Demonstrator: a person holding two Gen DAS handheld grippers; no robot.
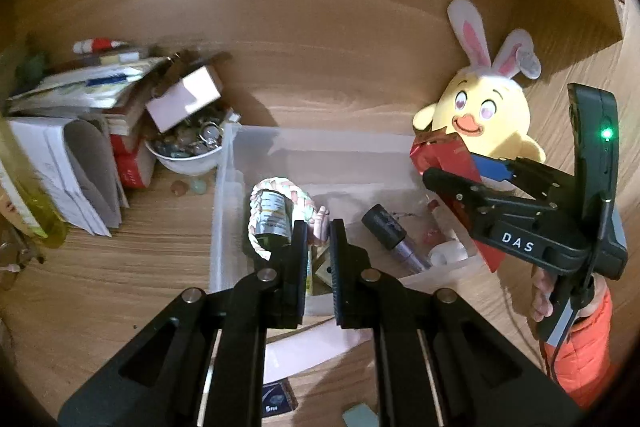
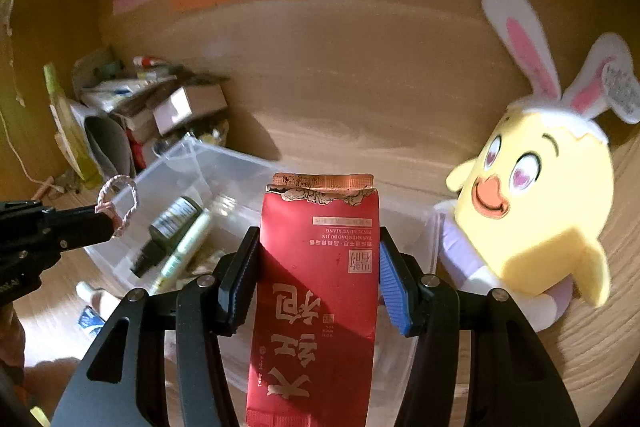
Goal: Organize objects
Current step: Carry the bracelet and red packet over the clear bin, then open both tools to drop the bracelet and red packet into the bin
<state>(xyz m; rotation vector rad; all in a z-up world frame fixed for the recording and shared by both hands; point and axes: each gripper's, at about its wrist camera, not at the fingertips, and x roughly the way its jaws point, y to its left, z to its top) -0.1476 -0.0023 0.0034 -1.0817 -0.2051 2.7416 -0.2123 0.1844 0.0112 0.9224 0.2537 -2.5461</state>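
One red foil packet [image 2: 316,291], gold-lettered, torn along its copper top edge, upright between the right gripper [image 2: 316,275] pads, pinched at both sides, above the clear plastic bin [image 2: 208,163]. Left gripper [image 1: 319,247] pressed nearly together, pinching a pink-and-white braided loop [image 2: 120,203] over the same bin. Dark bottle [image 2: 168,231] lying inside. Yellow plush chick [image 2: 548,211] just beside.

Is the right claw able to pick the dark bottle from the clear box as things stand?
Probably not yet. The right claw is shut on the red packet, so it has no free grip. The dark bottle lies uncovered in the open clear box. The left claw holds a braided loop.
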